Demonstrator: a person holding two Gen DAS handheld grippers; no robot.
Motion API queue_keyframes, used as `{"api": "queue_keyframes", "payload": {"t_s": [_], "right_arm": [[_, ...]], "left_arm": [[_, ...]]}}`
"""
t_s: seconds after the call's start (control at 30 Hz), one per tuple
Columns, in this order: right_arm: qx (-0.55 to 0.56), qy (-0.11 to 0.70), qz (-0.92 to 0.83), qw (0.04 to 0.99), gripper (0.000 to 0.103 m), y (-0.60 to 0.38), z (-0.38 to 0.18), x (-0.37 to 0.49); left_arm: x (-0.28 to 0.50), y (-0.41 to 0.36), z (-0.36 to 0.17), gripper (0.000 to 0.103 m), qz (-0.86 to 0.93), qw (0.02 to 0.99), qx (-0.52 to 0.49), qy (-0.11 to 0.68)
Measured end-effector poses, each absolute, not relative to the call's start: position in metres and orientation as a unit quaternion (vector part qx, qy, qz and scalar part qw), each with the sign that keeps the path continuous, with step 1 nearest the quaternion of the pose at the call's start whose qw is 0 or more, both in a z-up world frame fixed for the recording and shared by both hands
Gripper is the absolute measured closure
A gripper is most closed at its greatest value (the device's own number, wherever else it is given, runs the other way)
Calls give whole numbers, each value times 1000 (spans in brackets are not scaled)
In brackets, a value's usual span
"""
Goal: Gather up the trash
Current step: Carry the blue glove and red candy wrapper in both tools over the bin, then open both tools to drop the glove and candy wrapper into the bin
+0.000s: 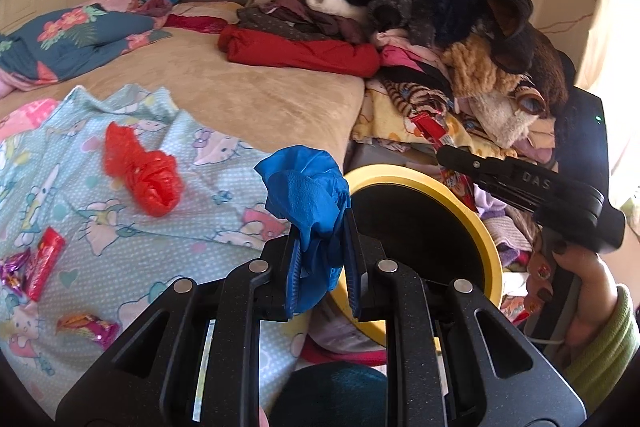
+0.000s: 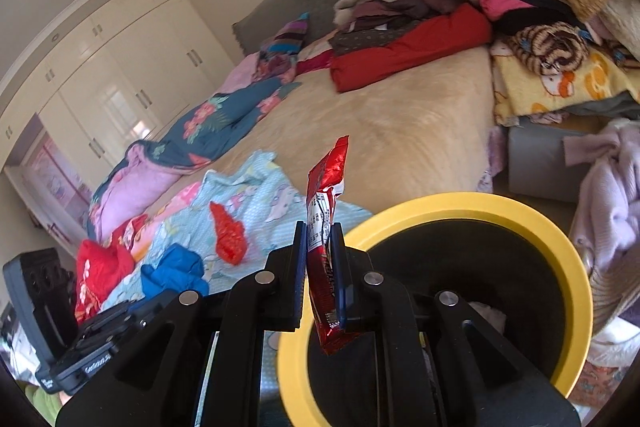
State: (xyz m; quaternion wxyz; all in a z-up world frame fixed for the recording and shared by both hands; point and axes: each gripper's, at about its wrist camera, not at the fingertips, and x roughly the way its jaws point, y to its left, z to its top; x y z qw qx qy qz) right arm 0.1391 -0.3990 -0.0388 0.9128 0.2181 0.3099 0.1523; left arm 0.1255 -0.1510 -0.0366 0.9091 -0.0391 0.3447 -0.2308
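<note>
My left gripper [image 1: 320, 259] is clamped on a crumpled blue plastic bag [image 1: 306, 195], which bulges up above my fingertips. Just to its right and slightly ahead stands the yellow-rimmed bin [image 1: 486, 231] with its dark inside. My right gripper [image 2: 319, 269] pinches a red snack wrapper [image 2: 325, 211] upright between its pads, the lower end hanging over the near rim of the bin, whose opening sits right of and below my fingers. Something pale lies deep in the bin, though I cannot make out what.

Off to the left of my left gripper, on the light blue cartoon-print sheet [image 1: 120, 235], lie a red plastic bag [image 1: 142, 171], a red candy wrapper [image 1: 45, 263], a purple foil wrapper [image 1: 12, 269] touching it, and a pink wrapper [image 1: 90, 327] nearer to me. Ahead of both tools the beige blanket [image 1: 248, 83] runs to a pile of clothes [image 1: 384, 3].
</note>
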Motion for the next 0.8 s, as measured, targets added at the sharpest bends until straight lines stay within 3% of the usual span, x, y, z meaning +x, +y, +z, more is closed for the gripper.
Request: {"api": "queue_keyframes", "payload": {"t_s": [0.8], "right_arm": [[244, 321, 59, 913, 91, -464, -61, 134]], "left_arm": [[111, -233, -60, 90, -307, 878, 13, 367]]}}
